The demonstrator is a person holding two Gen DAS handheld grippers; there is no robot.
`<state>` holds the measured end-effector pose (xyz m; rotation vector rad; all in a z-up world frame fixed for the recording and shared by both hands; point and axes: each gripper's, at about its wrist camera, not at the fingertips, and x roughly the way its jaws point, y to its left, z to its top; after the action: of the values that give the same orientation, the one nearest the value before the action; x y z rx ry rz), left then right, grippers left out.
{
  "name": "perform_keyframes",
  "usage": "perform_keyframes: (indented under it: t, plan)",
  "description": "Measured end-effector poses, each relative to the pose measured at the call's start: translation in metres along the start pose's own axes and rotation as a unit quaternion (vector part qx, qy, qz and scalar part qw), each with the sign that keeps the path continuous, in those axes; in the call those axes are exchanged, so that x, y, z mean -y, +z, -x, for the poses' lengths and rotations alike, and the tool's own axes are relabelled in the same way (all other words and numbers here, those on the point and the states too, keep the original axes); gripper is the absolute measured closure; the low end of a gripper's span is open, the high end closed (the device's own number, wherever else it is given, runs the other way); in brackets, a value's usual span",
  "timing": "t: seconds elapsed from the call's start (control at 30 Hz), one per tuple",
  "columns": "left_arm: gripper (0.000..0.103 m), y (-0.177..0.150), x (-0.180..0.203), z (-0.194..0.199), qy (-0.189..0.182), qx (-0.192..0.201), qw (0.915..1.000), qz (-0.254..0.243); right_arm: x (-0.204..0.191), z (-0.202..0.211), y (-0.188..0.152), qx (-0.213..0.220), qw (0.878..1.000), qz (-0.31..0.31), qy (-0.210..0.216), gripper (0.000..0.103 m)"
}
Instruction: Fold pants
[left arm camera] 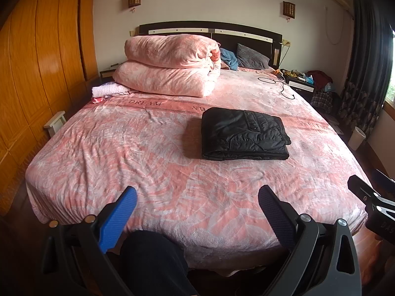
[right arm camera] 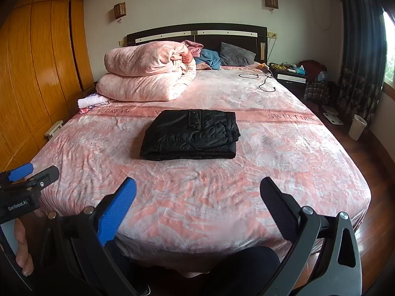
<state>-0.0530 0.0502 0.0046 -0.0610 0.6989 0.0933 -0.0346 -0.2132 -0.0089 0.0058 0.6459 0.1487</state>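
Ok, left side first: left gripper (left arm camera: 197, 207) hangs back at the foot of the bed (left arm camera: 81, 162), fingers spread wide, nothing between them. Blue pad on one finger, black pad on the other, both pointing up the bed toward the pants. Prob held back off the cloth on purpose, since nothing looks left to grab.

Moving right: the pants (left arm camera: 243, 134) sit in a neat black stack, flat on the pink bed cover, roughly mid-bed, well short of the rolled pink quilt (left arm camera: 170, 69) up by the headboard. Fold looks done, IMO: several layers stacked, edges lined up, thick folded edge facing the foot of the bed. Stack is close to square, so the long axis is hard to call; if anything it runs across the bed, left-right. A waistband or pocket flap w/ snaps lies on top, toward the headboard side; which way the waist points, can't say for sure.

Right wrist view: same stack of pants (right arm camera: 191, 135), now a bit left of centre, still clear of both tools. Right gripper (right arm camera: 197, 202) also at the foot of the bed, fingers wide apart, empty. Left tool shows at that view's left edge, well apart from the stack. Charging cable (right arm camera: 261, 81) lies far up the bed, beyond the pants, no issue.

Judgement: task approx finished, both tools parked clear.
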Motion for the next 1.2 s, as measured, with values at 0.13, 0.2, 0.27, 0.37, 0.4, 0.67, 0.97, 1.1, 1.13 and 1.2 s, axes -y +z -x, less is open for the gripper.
perform_keyframes:
  t: [0.13, 0.2, 0.27, 0.37, 0.4, 0.67, 0.97, 1.1, 1.13, 1.2]
  plan:
    - [0.004, -0.001, -0.001, -0.006, -0.006, -0.005, 1.0000, 0.000, 0.001, -0.004, -0.001, -0.003, 1.000, 0.000, 0.000, 0.003]
    - [0.004, -0.002, -0.001, -0.007, -0.004, -0.005, 1.0000, -0.001, 0.001, -0.005, -0.002, -0.004, 1.000, 0.000, -0.001, 0.003]
    - [0.004, -0.002, -0.001, -0.008, -0.007, -0.005, 1.0000, -0.001, 0.002, -0.006, -0.003, -0.005, 1.000, 0.001, -0.001, 0.003]
    - [0.004, -0.003, 0.001, -0.010, -0.006, -0.002, 1.0000, -0.006, 0.004, -0.008, -0.004, -0.006, 1.000, -0.001, -0.002, 0.003]
    - [0.004, -0.003, 0.001, -0.010, -0.007, 0.001, 0.9999, -0.007, 0.004, -0.008, -0.004, -0.006, 1.000, -0.001, -0.002, 0.003]
    - [0.004, 0.001, 0.003, -0.001, -0.016, 0.017, 0.9997, -0.007, 0.007, -0.007, -0.005, -0.003, 1.000, -0.005, -0.004, 0.003]
    - [0.004, 0.002, 0.003, 0.002, -0.018, 0.017, 0.9997, -0.006, 0.009, -0.005, -0.005, 0.000, 1.000, -0.008, -0.008, 0.003]
    - [0.004, 0.005, 0.002, 0.003, -0.019, 0.013, 0.9997, -0.004, 0.010, -0.004, -0.005, 0.000, 1.000, -0.008, -0.008, 0.003]
    - [0.004, 0.006, 0.002, 0.003, -0.019, 0.011, 0.9998, -0.003, 0.010, -0.004, -0.005, 0.000, 1.000, -0.008, -0.008, 0.003]
    - [0.004, 0.006, 0.001, 0.004, -0.020, 0.008, 0.9998, -0.001, 0.010, -0.004, -0.004, 0.000, 1.000, -0.009, -0.009, 0.003]
